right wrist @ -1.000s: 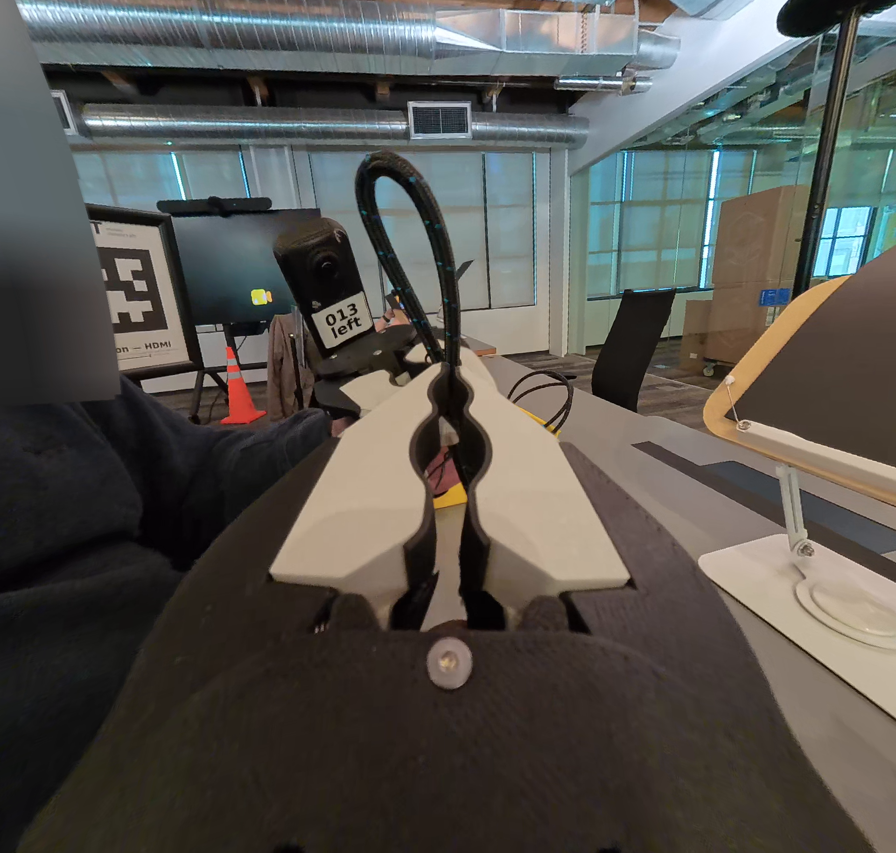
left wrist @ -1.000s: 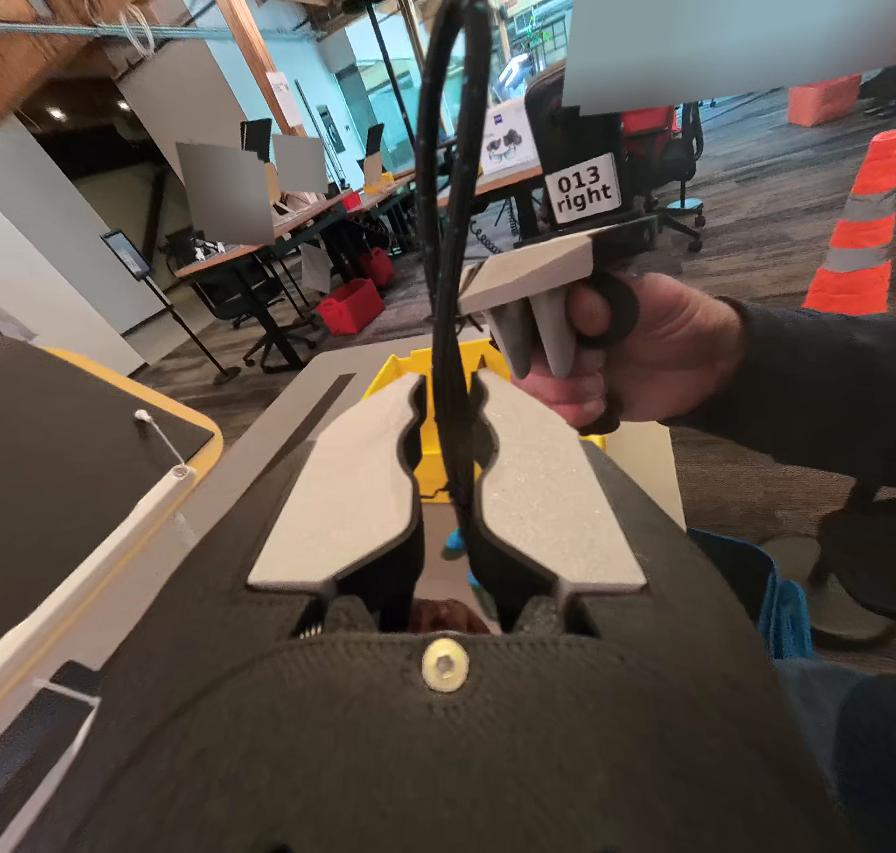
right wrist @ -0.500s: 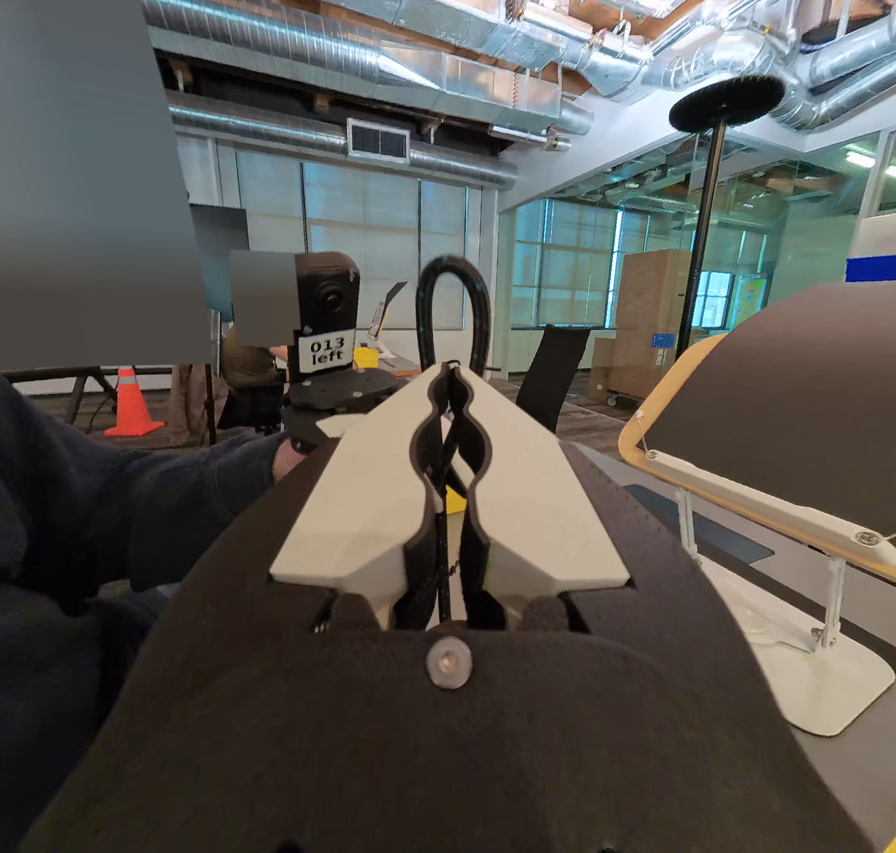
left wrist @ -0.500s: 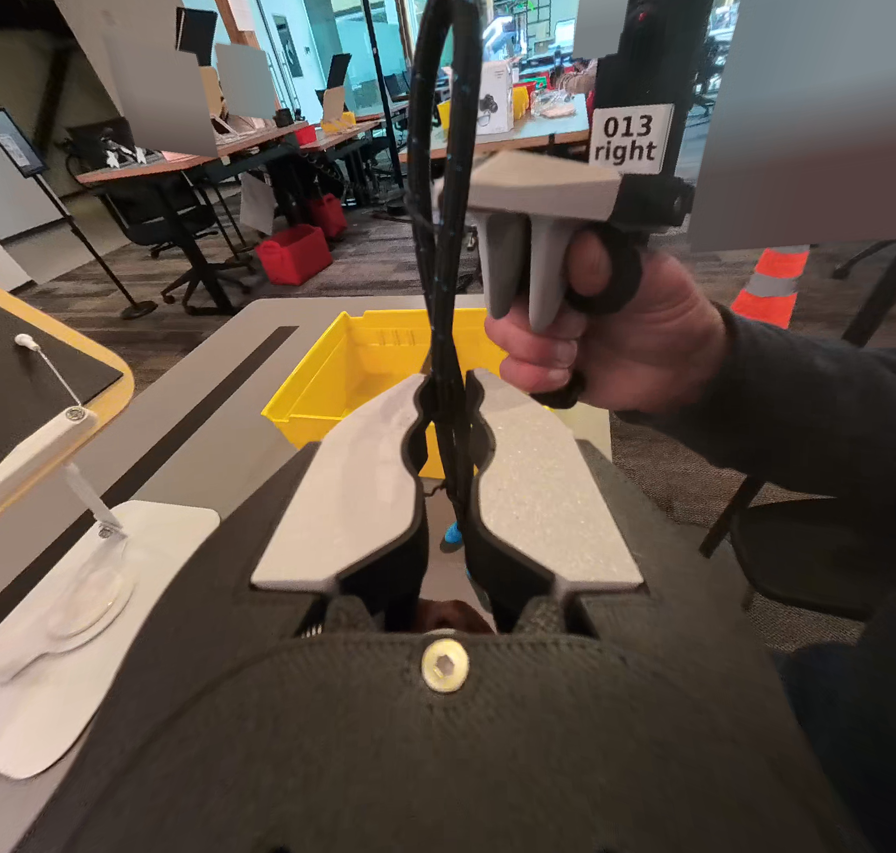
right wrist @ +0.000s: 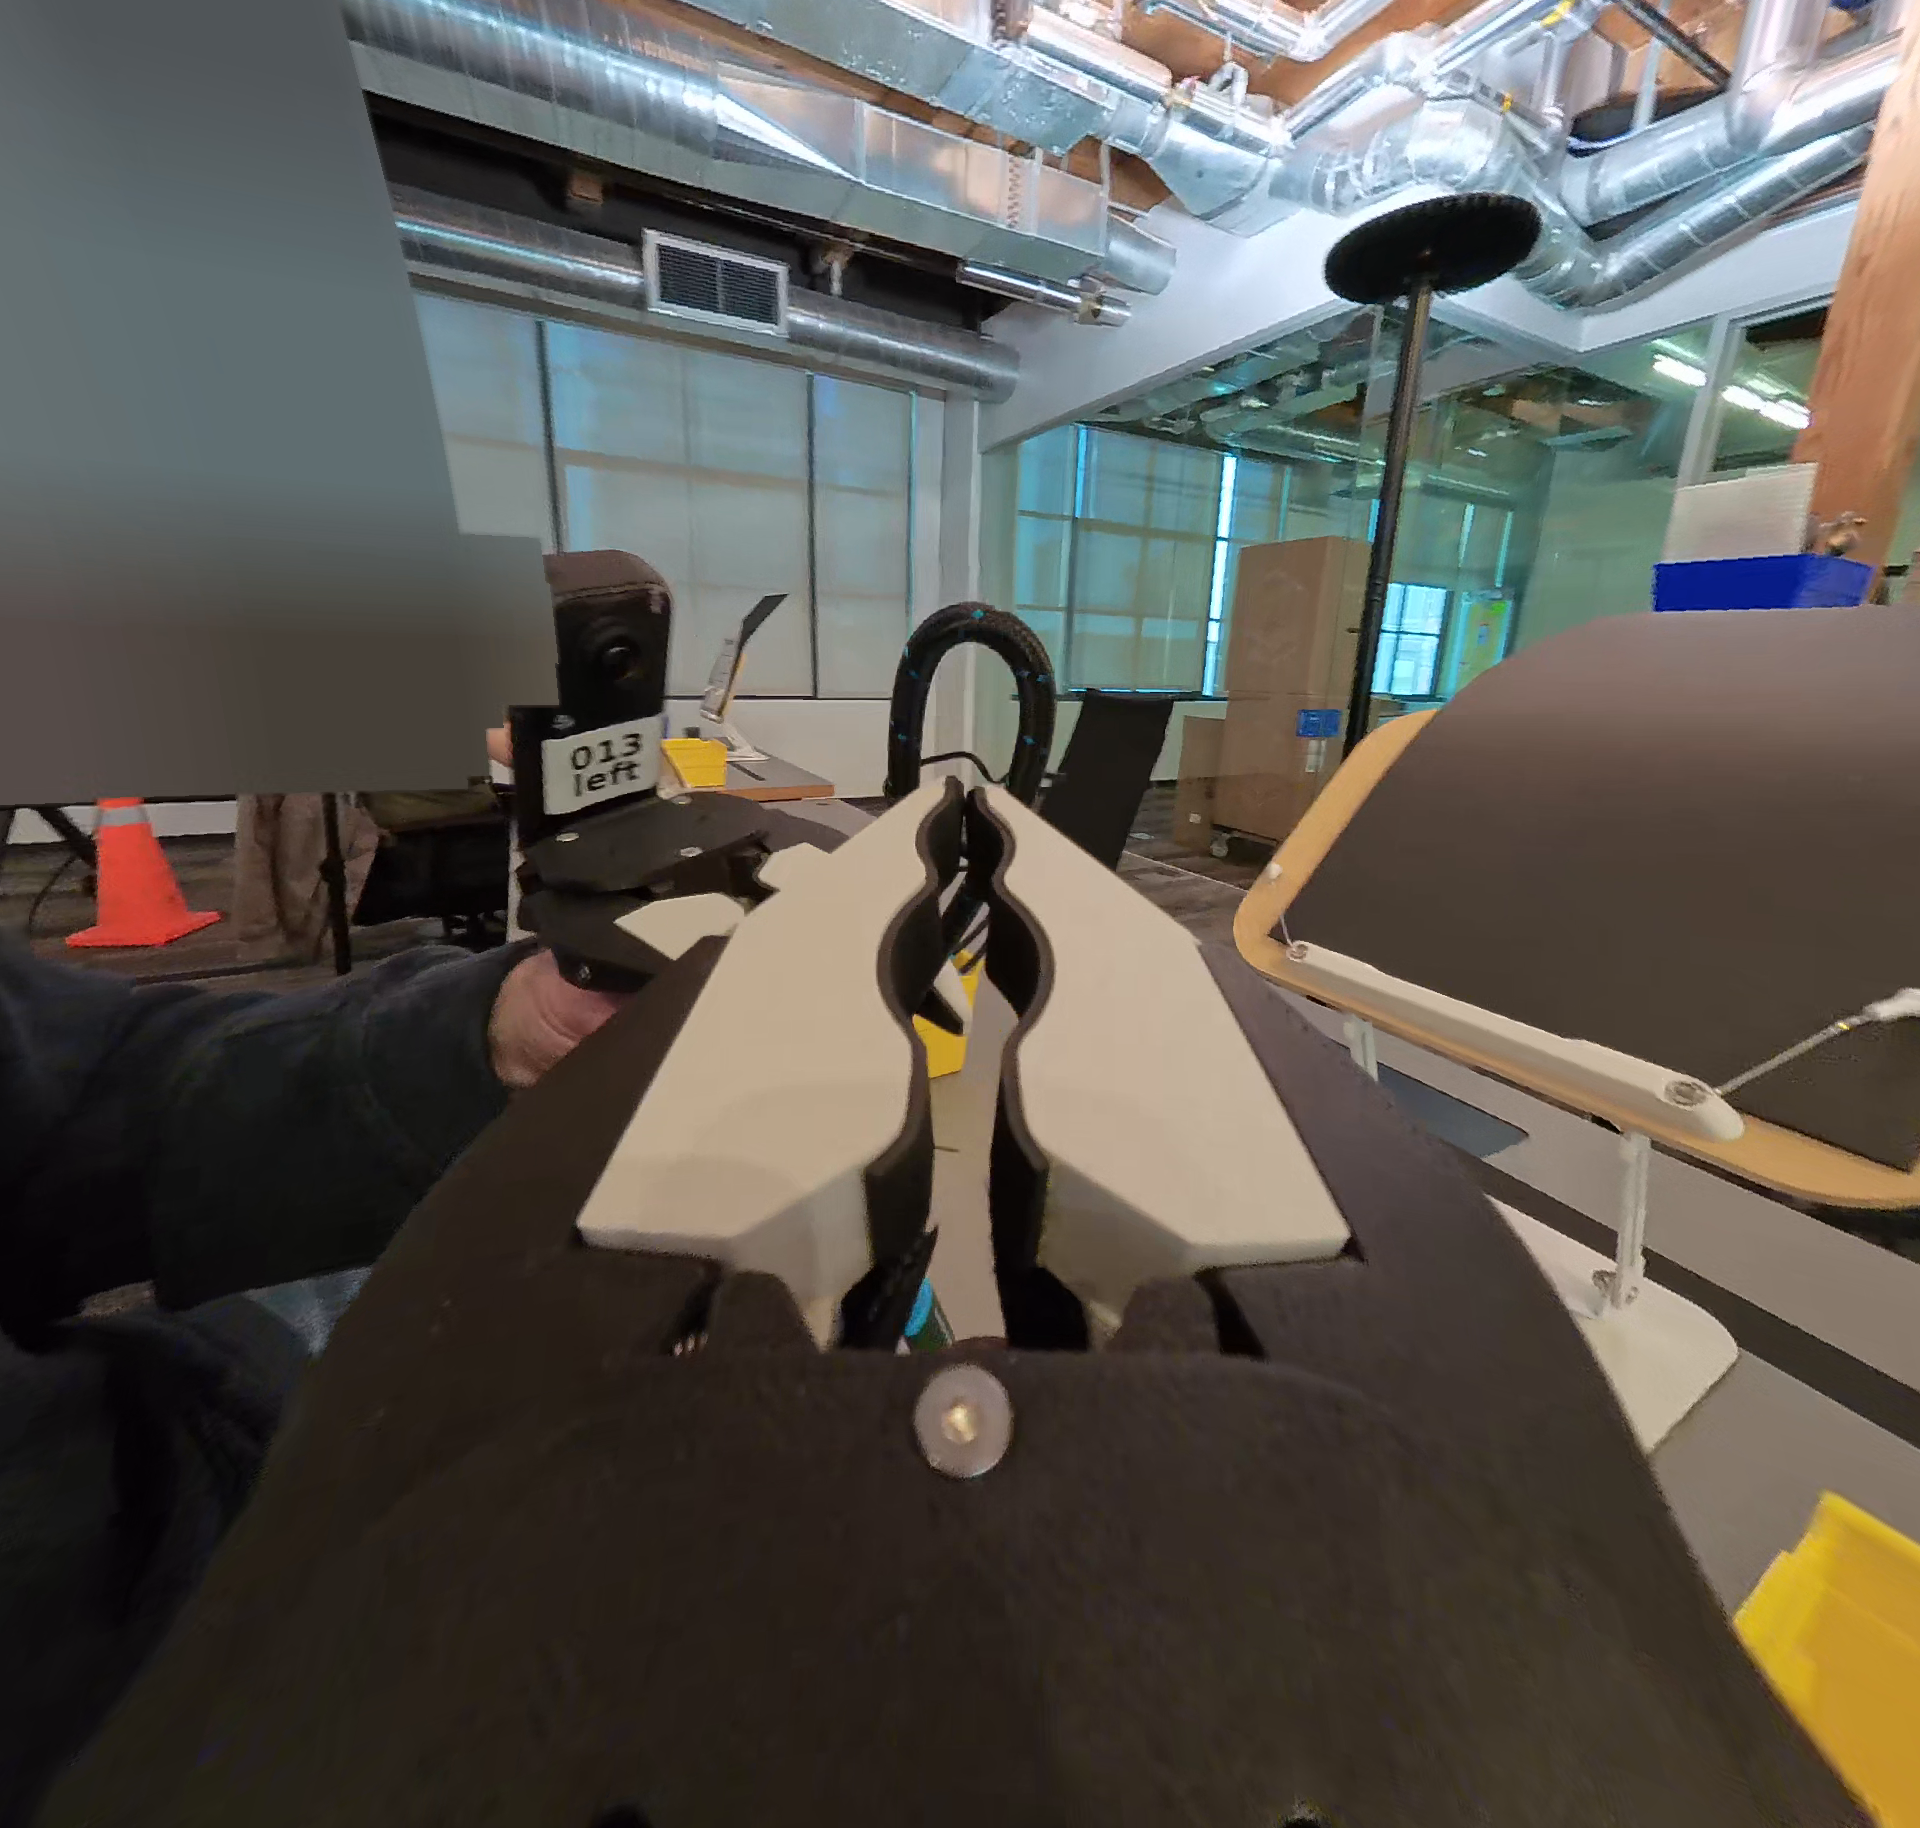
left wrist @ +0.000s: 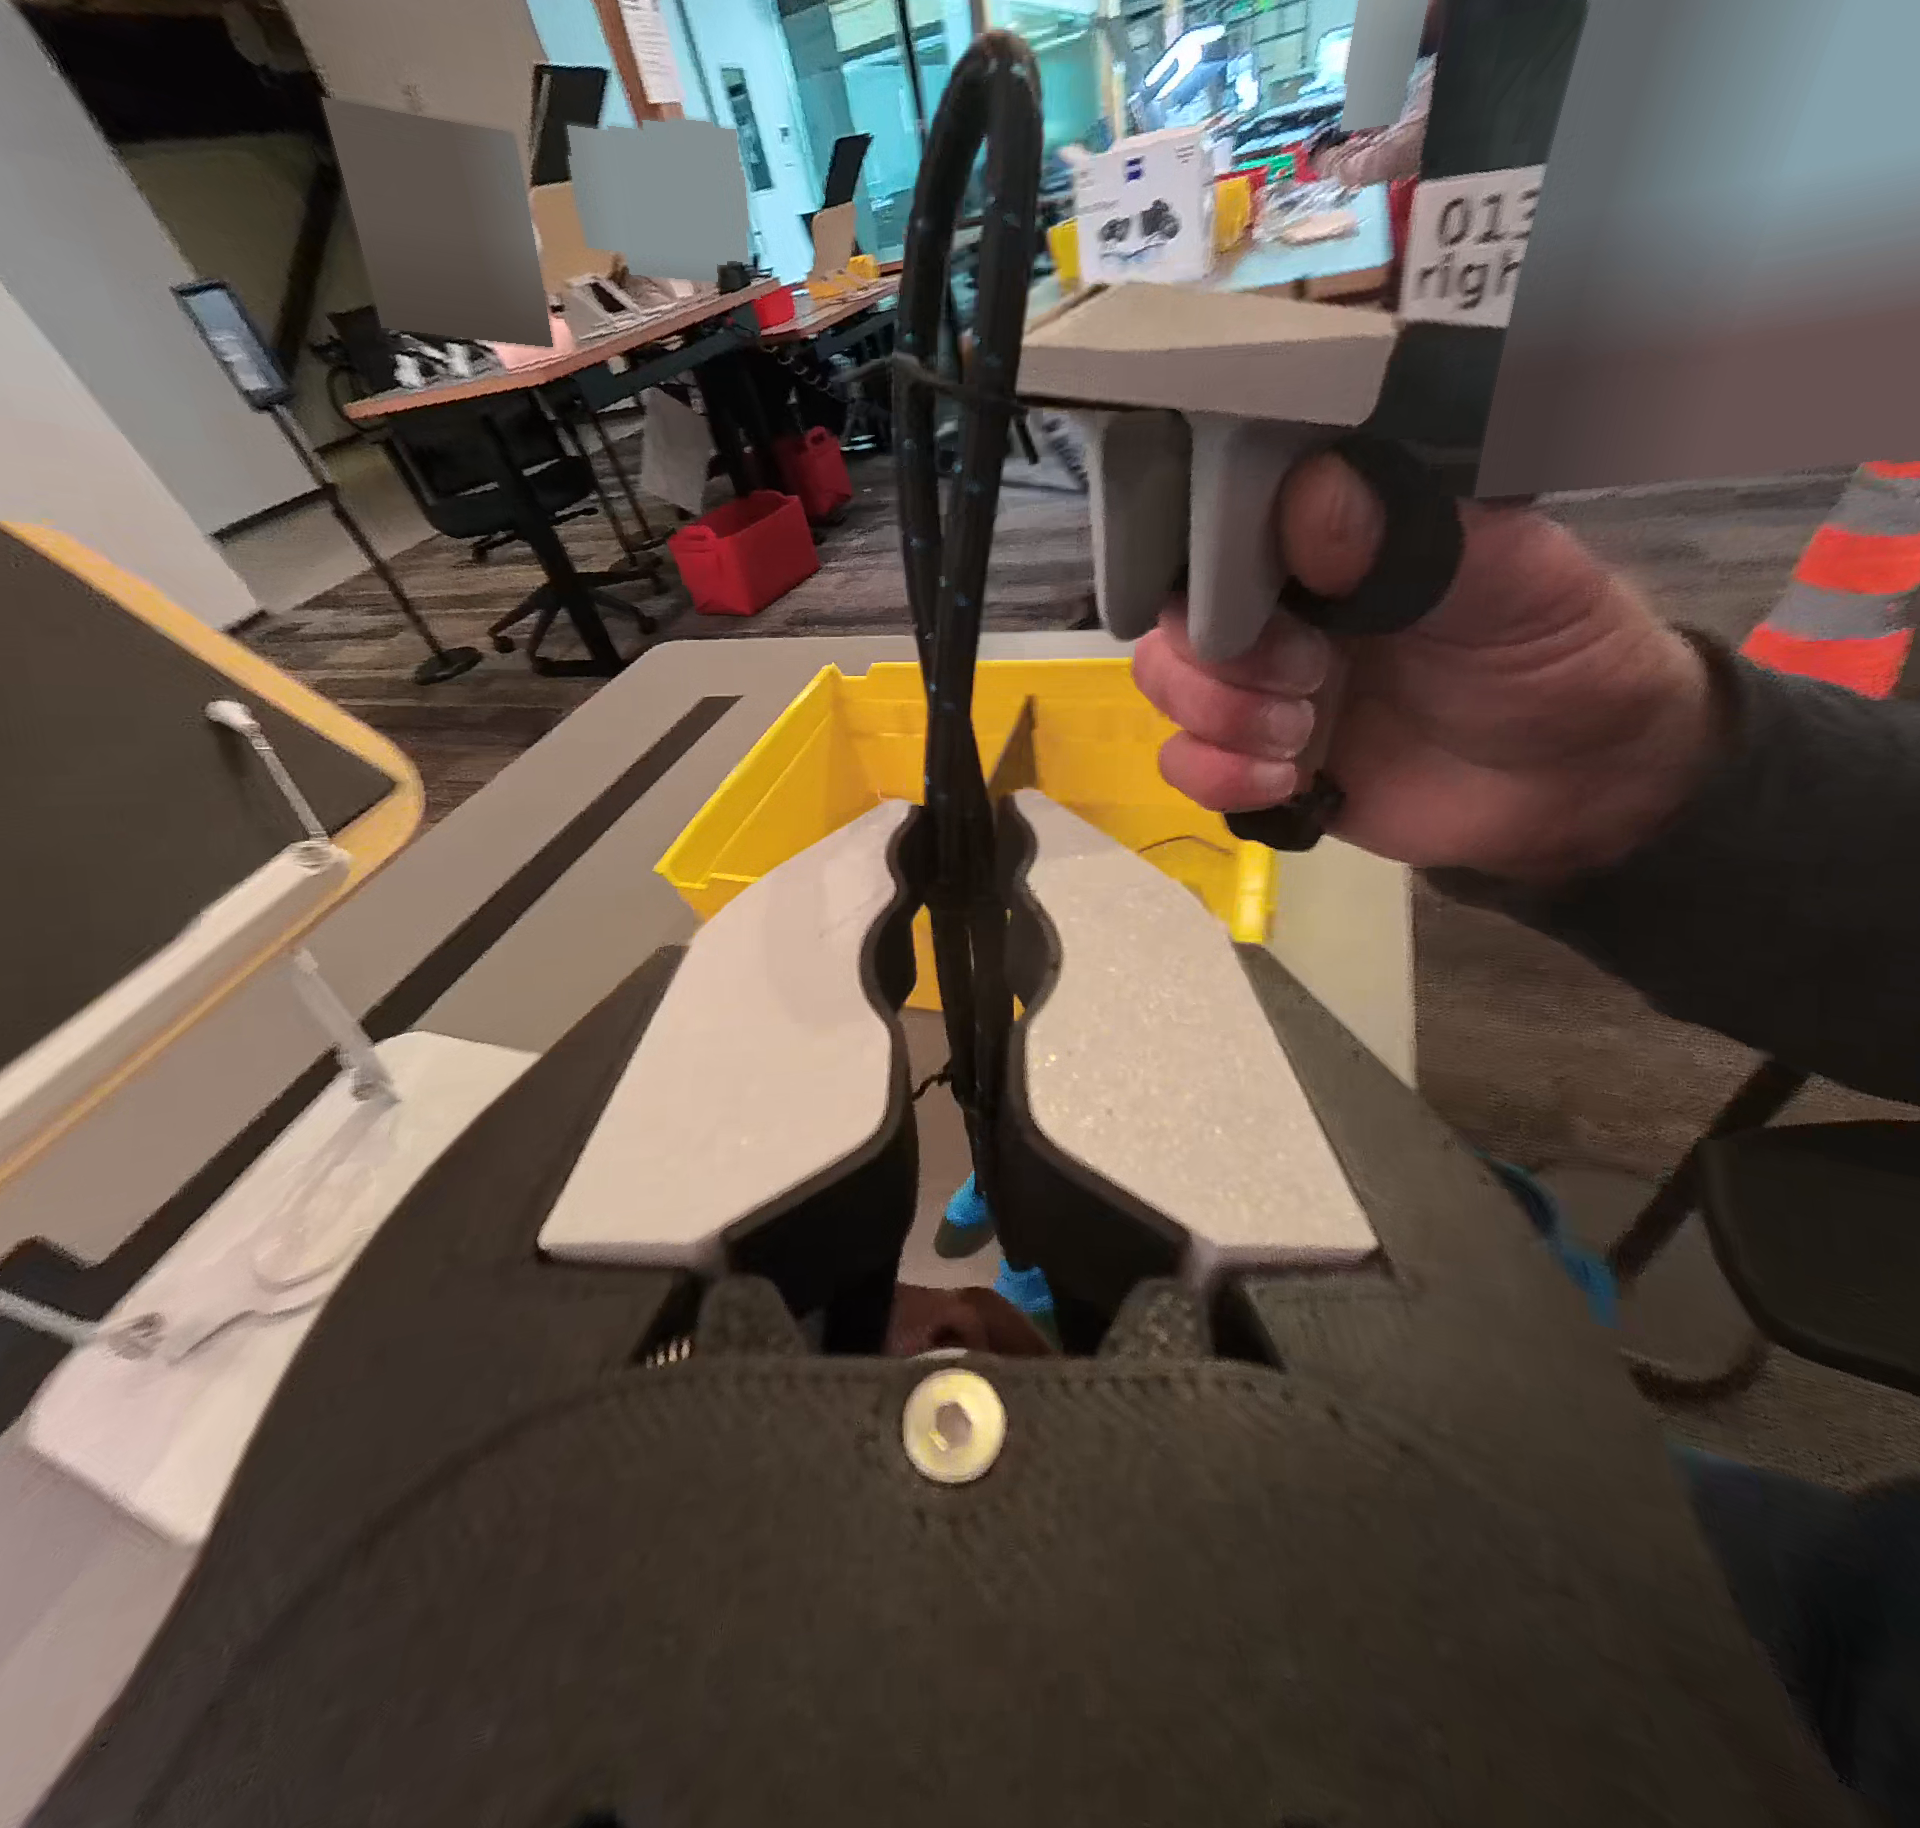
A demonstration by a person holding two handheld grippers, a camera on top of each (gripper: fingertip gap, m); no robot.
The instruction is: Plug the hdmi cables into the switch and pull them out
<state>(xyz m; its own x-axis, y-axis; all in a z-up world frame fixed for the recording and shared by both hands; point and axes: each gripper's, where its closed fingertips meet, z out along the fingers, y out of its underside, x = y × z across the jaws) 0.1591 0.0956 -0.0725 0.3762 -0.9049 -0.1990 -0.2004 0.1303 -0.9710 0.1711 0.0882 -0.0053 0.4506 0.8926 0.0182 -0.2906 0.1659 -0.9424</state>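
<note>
Jaws of right gripper (right wrist: 961, 804) have released the cable (left wrist: 961, 552); left gripper (left wrist: 961, 822) stays clamped.

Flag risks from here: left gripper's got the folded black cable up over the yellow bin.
1. The left gripper pinches the doubled black braided cable low down, leaving a tall loop free above it; that loop could snag the right gripper close beside it.
2. The right gripper's jaws look nearly shut with little between them, so its hold may be gone.
3. No switch is visible.
</note>
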